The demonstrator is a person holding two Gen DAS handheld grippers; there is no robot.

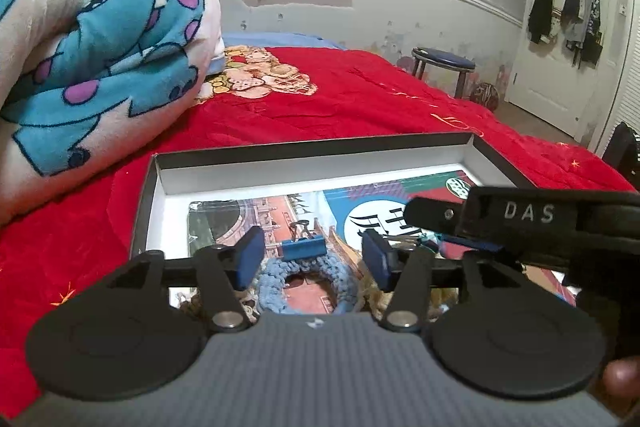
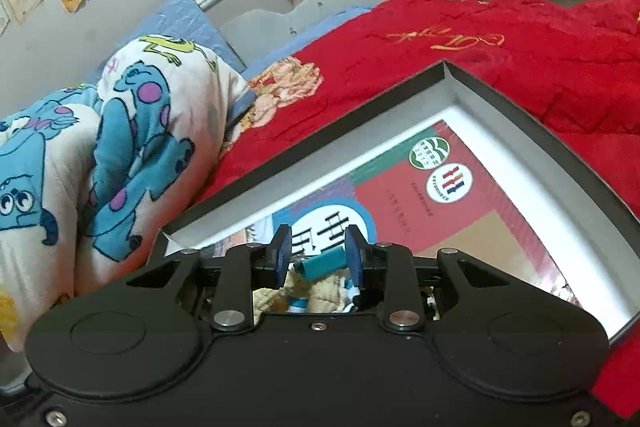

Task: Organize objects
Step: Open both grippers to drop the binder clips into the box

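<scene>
Box (image 1: 312,157): book (image 2: 432,211), clips (image 1: 303,247), perhaps scrunchies (image 1: 280,277).

Red bedspread (image 1: 360,99), blue-monster-print white blanket (image 1: 100,39), black-walled white-lined box (image 1: 304,163), blue binder clip (image 1: 303,249), teal clip (image 2: 324,264)

A folded cartoon blanket (image 1: 92,39) crowds the shallow box's (image 1: 312,155) left side, the right gripper (image 1: 408,227) blocks its right half, while red bedspread (image 1: 380,95) lies open beyond the far wall, toward the stool (image 1: 444,65).
</scene>
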